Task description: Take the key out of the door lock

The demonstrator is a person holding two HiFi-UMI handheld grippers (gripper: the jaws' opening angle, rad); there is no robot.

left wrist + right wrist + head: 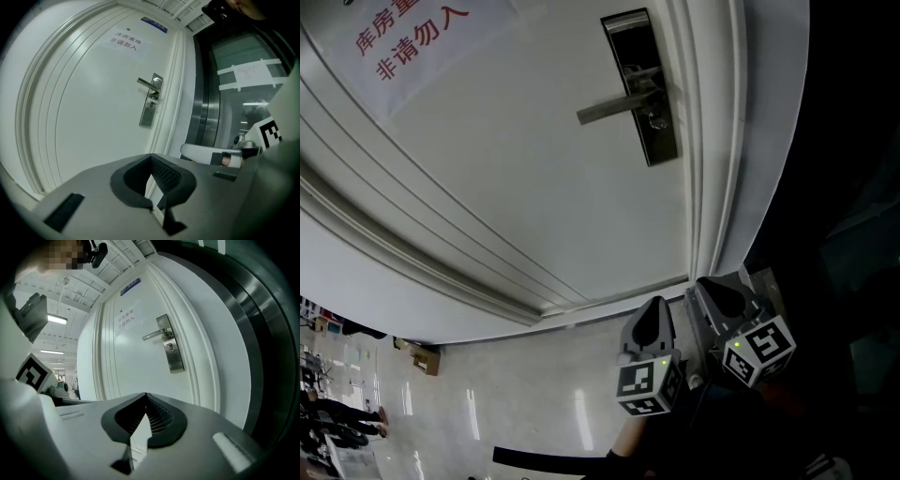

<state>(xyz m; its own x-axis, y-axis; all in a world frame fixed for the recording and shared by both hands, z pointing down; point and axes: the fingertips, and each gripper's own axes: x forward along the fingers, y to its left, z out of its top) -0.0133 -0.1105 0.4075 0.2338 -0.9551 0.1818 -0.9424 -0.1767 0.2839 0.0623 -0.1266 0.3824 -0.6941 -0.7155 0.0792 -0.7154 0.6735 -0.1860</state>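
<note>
Silvery key (pixel 656 120) below lever handle (pixel 614 108)

A white panelled door (pixel 534 169) with moulded trim fills the wall, a paper notice (pixel 412 37) in red characters high on it. Below, the glossy pale floor (pixel 516 403) mirrors ceiling lights. A cardboard box (pixel 420 356) sits at the wall's foot. Steel-framed glazing (pixel 253 93) stands right of the doorframe.
</note>
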